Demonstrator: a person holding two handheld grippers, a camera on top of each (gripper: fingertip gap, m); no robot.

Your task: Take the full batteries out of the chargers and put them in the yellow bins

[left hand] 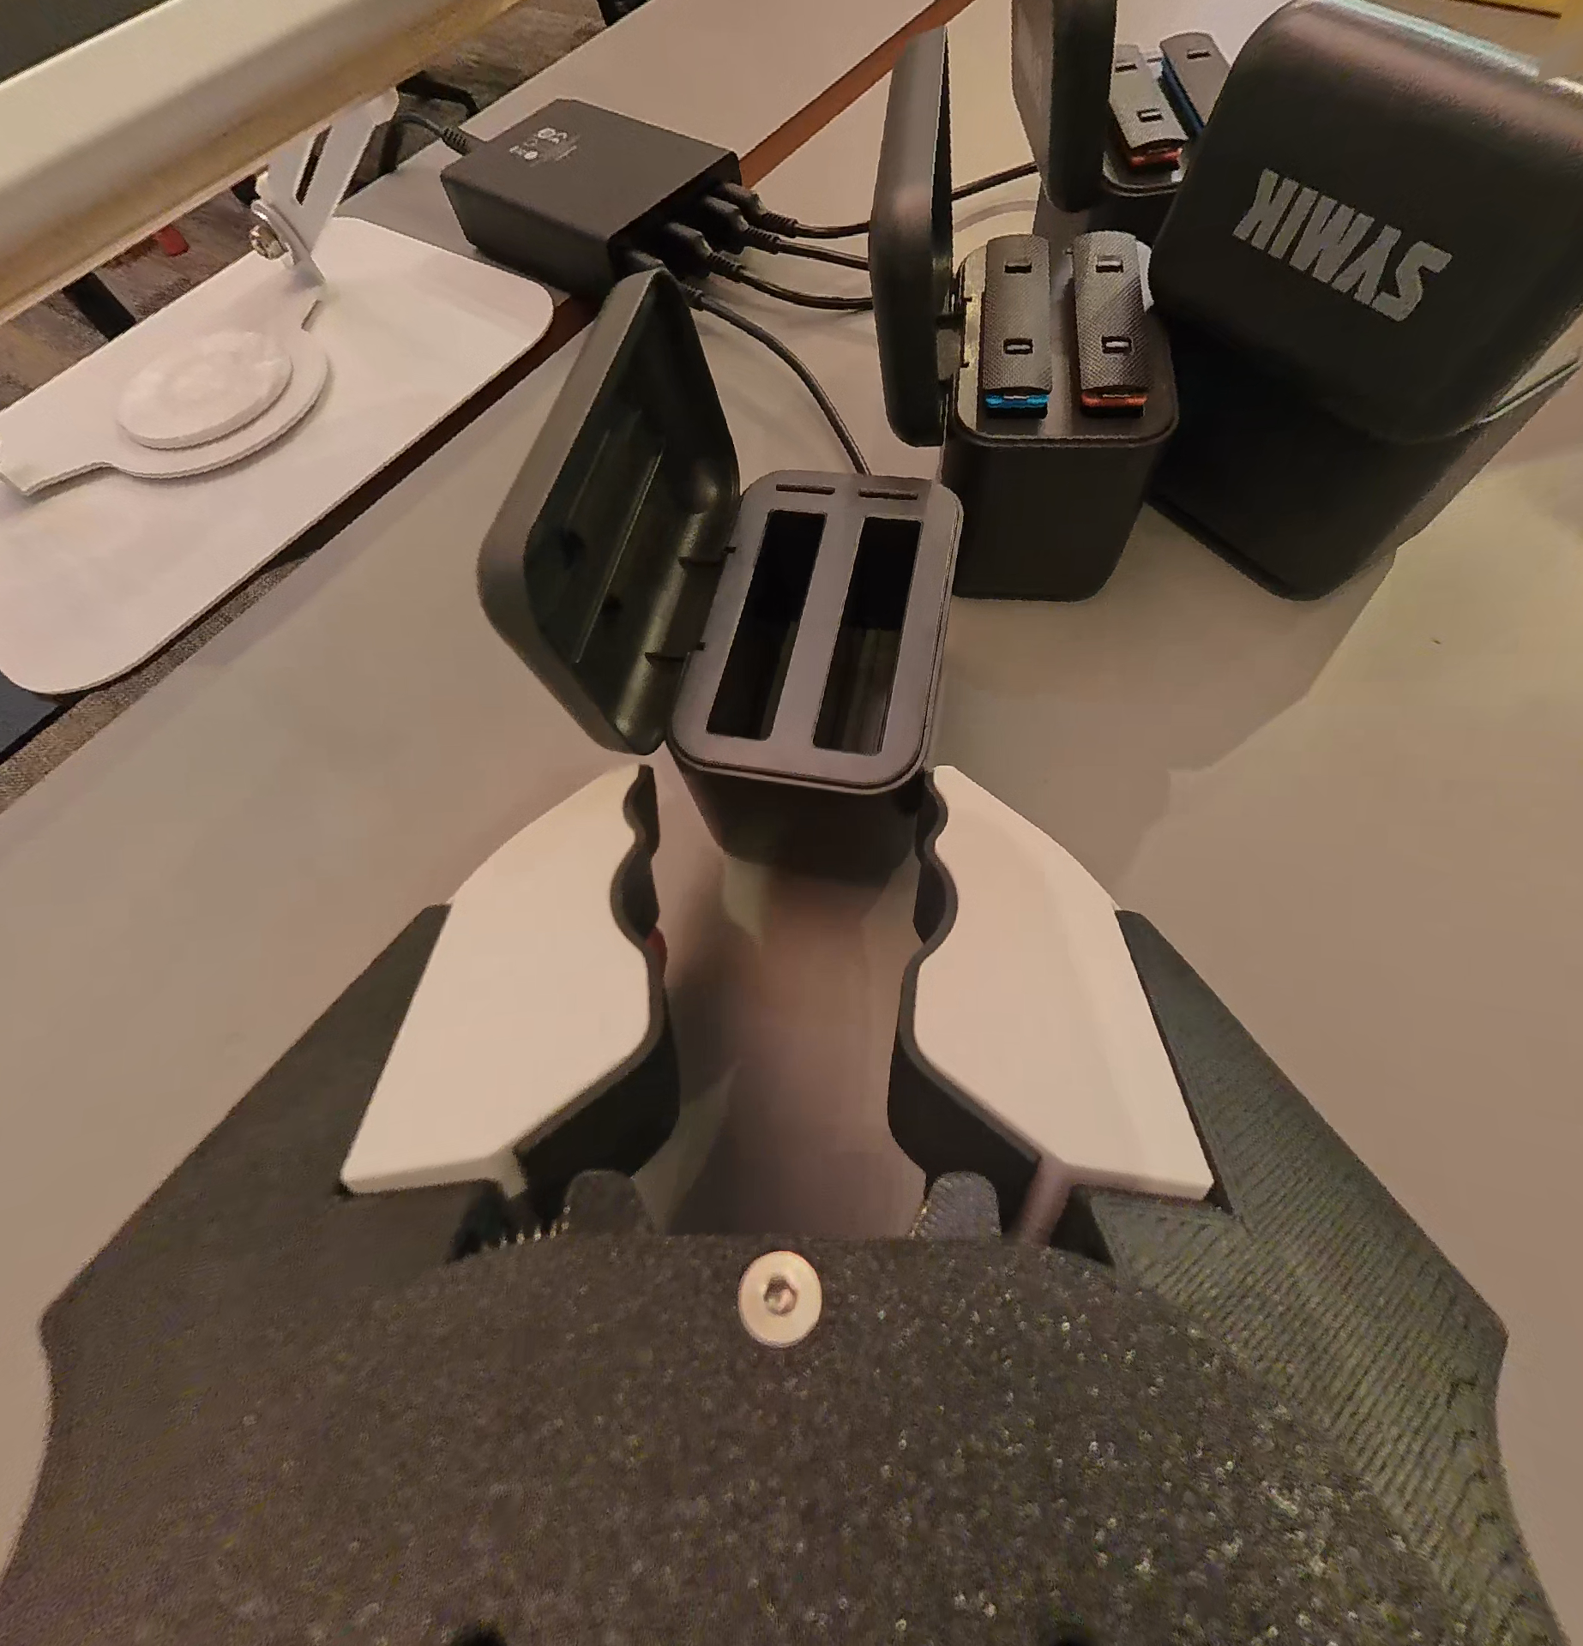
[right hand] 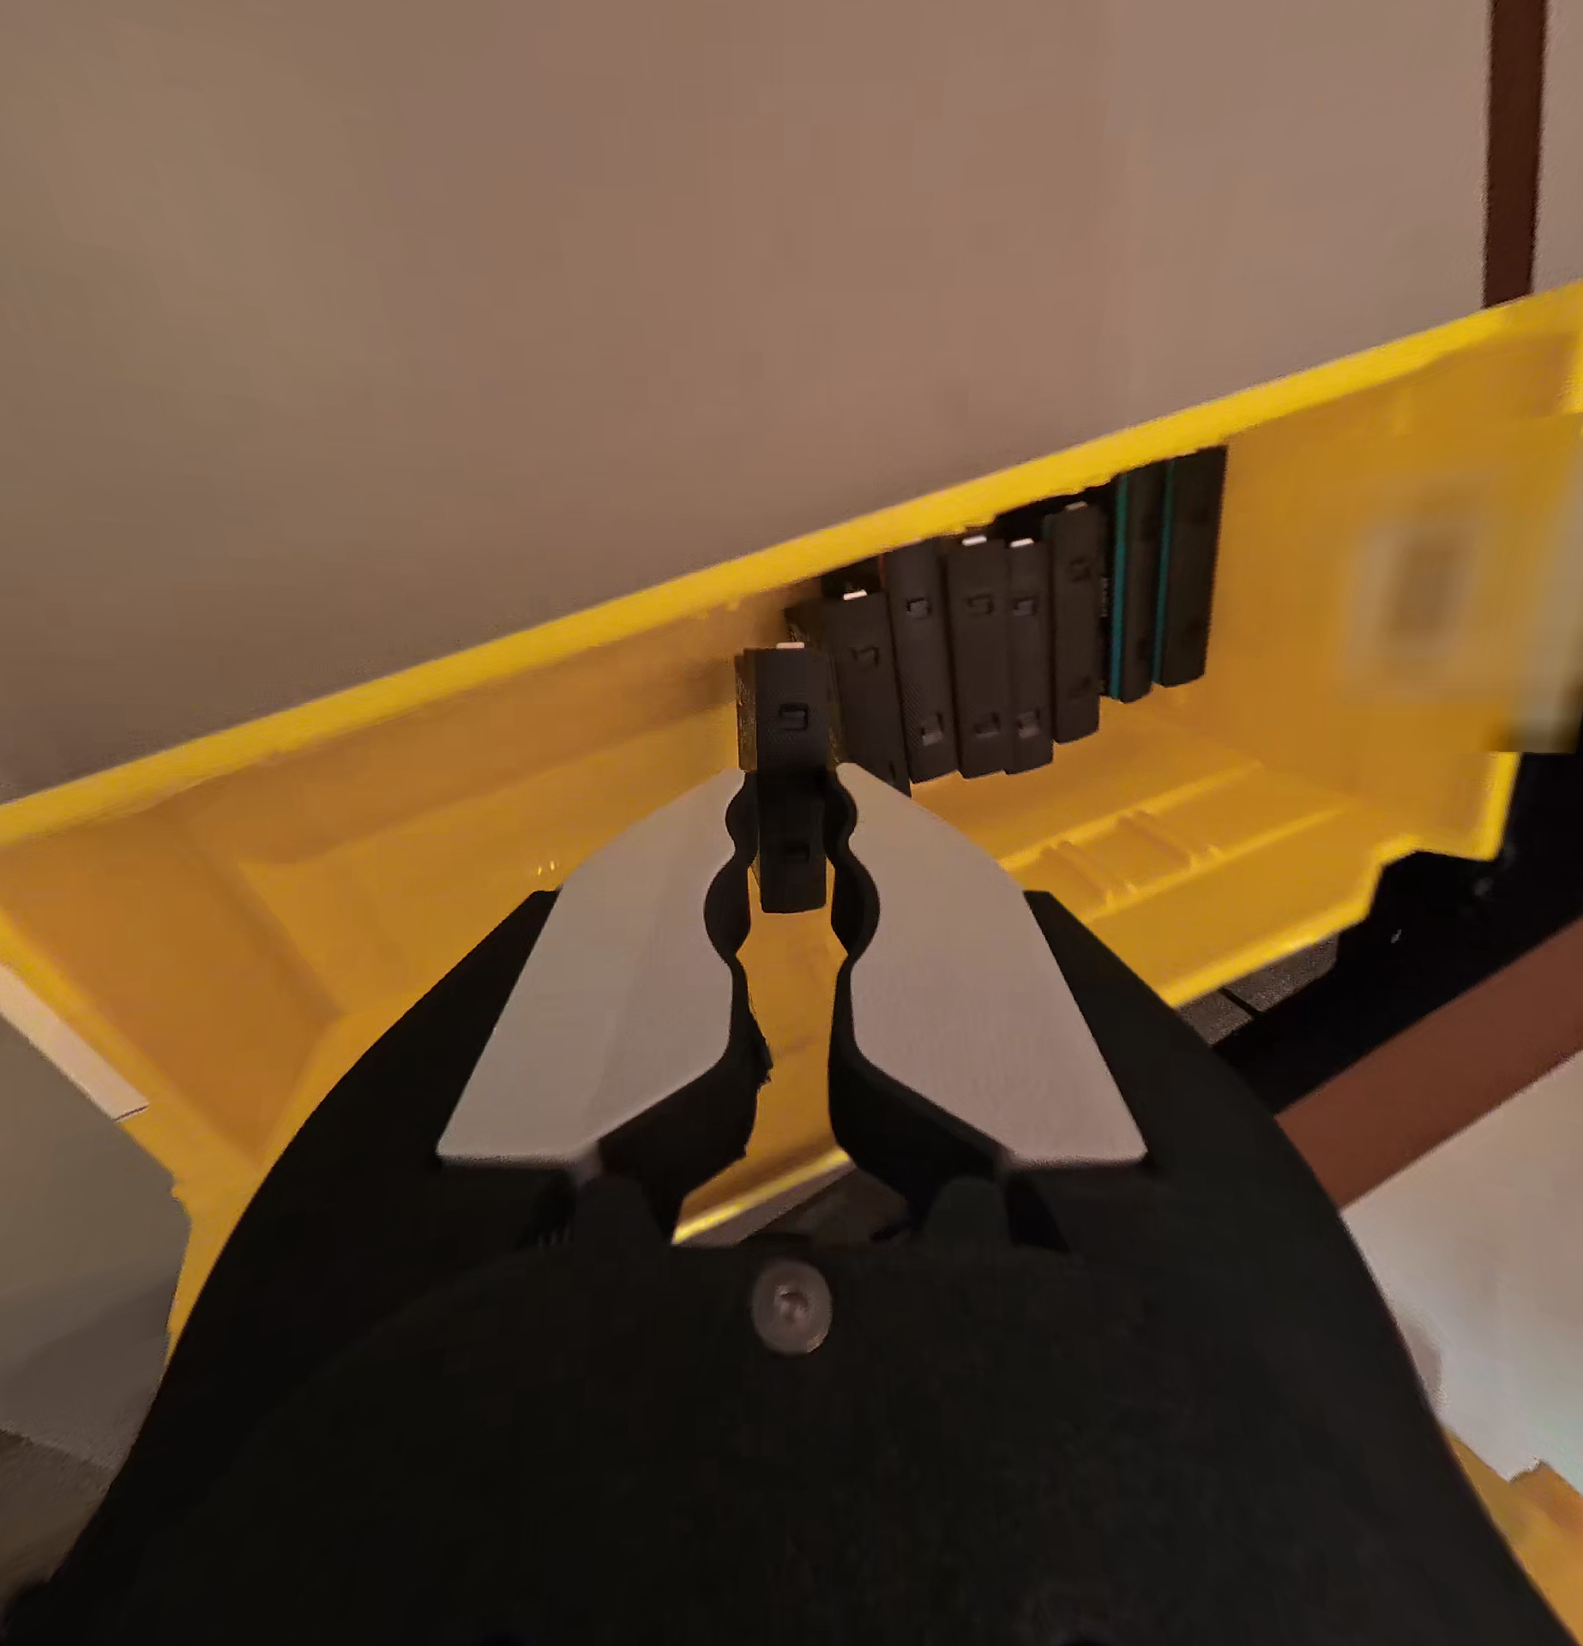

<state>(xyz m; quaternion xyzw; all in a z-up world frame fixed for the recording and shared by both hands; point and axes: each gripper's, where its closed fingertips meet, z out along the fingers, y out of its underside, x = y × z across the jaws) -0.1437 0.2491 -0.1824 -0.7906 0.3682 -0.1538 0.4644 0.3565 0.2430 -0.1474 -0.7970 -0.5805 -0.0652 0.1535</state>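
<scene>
In the left wrist view, my left gripper (left hand: 790, 788) is closed around the lower body of an open black charger (left hand: 815, 641). Its lid stands up at the left and both slots are empty. Behind it a second open charger (left hand: 1051, 463) holds two batteries, one blue-tipped (left hand: 1015, 334) and one red-tipped (left hand: 1113, 330). A third open charger (left hand: 1144, 125) farther back also holds batteries. In the right wrist view, my right gripper (right hand: 792, 784) is shut on a black battery (right hand: 788, 712). It holds the battery upright inside the yellow bin (right hand: 369, 855), at the left end of a row of several batteries (right hand: 984, 659).
A closed black charger case (left hand: 1358, 312) stands at the right of the white table. A black power hub (left hand: 592, 200) with cables (left hand: 797, 258) sits behind the chargers. A white stand base (left hand: 218, 392) lies at the left. The table edge runs behind the bin (right hand: 1518, 134). Tip to tip, the grippers are about 50 centimetres apart.
</scene>
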